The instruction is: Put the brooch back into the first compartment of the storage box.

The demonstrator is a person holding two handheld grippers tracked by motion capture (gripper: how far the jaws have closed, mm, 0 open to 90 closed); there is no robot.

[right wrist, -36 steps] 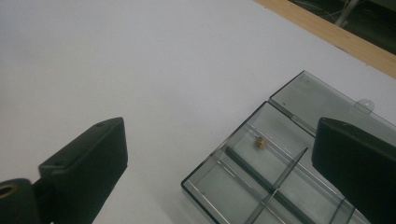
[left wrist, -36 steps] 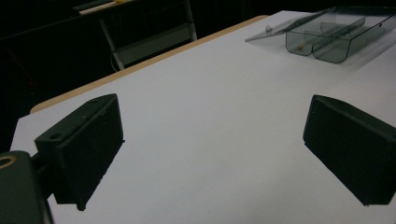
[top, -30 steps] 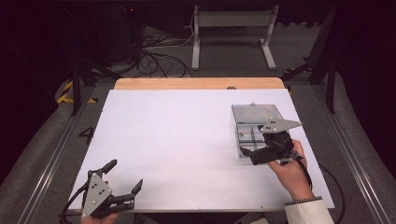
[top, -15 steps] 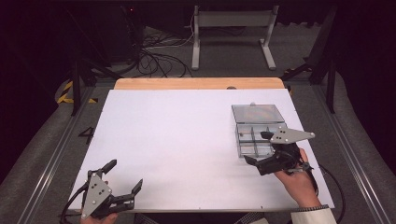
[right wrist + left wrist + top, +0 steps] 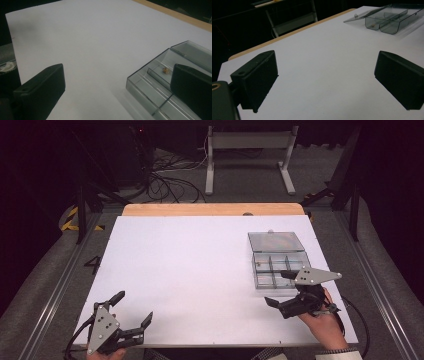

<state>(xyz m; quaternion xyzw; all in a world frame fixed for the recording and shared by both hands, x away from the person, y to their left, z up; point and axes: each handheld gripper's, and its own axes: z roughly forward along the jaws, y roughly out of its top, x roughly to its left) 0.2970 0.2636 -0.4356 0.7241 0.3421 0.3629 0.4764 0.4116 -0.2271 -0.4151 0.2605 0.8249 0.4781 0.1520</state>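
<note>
Clear grey plastic compartment box (image 5: 272,265), hinged lid (image 5: 276,241) laid open flat behind it: stands on the right side of the white table (image 5: 190,275), well apart from the near edge. One small gold-coloured item (image 5: 165,70) lies in a compartment on the tray's left side; contents of the others, cannot tell.

My right gripper (image 5: 289,290), jaws spread wide, empty, hangs at the box's near edge, one jaw over the tray.

My left gripper (image 5: 134,310), jaws likewise released, empty, sits at the near left corner, well apart.

Risks, as I judge them: the box looks light, so a jaw catching a wall could shove or tip it; the gold item is tiny and could slip a pinch or be flicked out.
</note>
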